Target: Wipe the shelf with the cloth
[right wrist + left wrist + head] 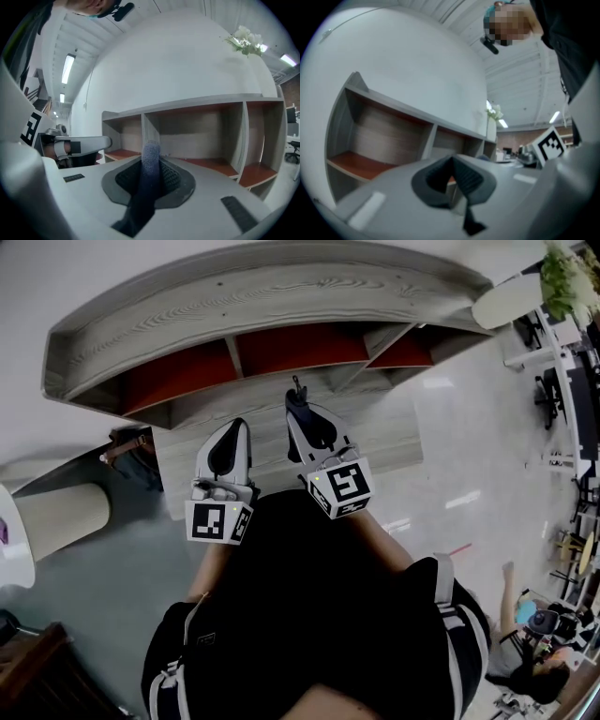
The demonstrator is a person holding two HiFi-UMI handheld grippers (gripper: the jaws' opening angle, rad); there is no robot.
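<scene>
A grey wooden shelf (253, 292) with three red-floored compartments stands against the white wall; it also shows in the right gripper view (197, 126) and the left gripper view (384, 136). My right gripper (298, 397) is shut on a blue-grey cloth (149, 164), whose end pokes up between the jaws and hangs down in front. It is held in front of the middle compartment, short of the shelf. My left gripper (232, 429) is beside it, lower and to the left, shut with nothing seen between its pads (464, 176).
A beige round stool (61, 517) stands at the left, with a dark wooden piece (37, 671) below it. A white oval tabletop (511, 301) and a plant (567, 282) are at the far right. A seated person (525, 652) and office chairs are at the right edge.
</scene>
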